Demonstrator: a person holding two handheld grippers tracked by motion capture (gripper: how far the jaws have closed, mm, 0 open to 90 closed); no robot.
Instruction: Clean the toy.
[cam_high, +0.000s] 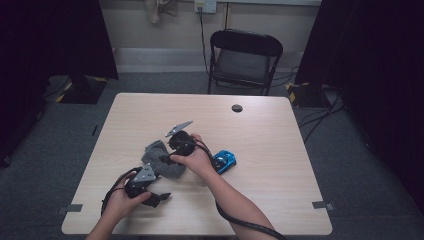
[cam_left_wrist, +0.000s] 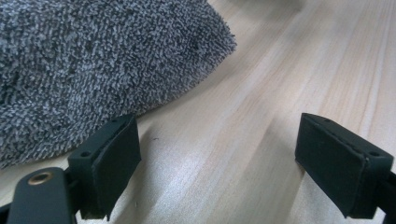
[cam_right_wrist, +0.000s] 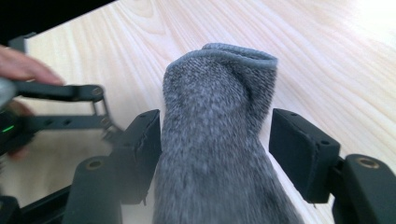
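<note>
A grey sock lies bunched near the middle of the wooden table. My right gripper points down at it. In the right gripper view the sock rises between the jaws of that gripper. The jaws stand open, with a gap between the sock and the right pad. My left gripper hovers just in front of the sock. Its jaws are spread wide over bare wood, with the sock lying beyond the left pad.
A blue and black object lies on the table just right of my right hand. A round cable hole sits near the far edge. A black folding chair stands behind the table.
</note>
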